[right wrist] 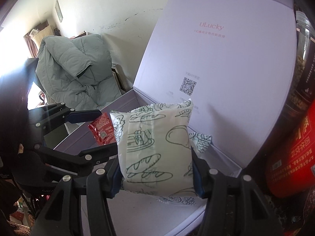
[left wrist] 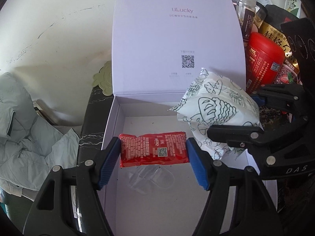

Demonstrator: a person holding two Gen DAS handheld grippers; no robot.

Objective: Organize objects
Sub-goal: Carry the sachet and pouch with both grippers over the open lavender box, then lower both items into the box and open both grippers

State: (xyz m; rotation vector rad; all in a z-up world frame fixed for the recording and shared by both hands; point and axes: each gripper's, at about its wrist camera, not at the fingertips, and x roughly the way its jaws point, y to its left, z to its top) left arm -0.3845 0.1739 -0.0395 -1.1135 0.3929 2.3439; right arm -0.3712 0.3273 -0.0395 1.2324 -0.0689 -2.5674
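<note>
A white box (left wrist: pixel 122 200) stands open, its lid (left wrist: pixel 177 39) upright behind it. My left gripper (left wrist: pixel 153 153) is shut on a red ketchup packet (left wrist: pixel 153 149) and holds it above the box's inside; the packet also shows in the right wrist view (right wrist: pixel 101 130). My right gripper (right wrist: pixel 157 175) is shut on a white bread packet with green drawings (right wrist: pixel 157 147) and holds it over the box's right side; the bread packet shows in the left wrist view (left wrist: pixel 220 108) beside the ketchup packet. A clear plastic piece (left wrist: pixel 151 179) lies on the box floor.
A red canister (left wrist: pixel 263 63), jars (left wrist: pixel 244 9) and snack packets (left wrist: pixel 283 39) crowd the right of the box. A green mat (left wrist: pixel 102 78) leans at the wall left of the lid. A pale green jacket (right wrist: pixel 74 68) lies on a chair to the left.
</note>
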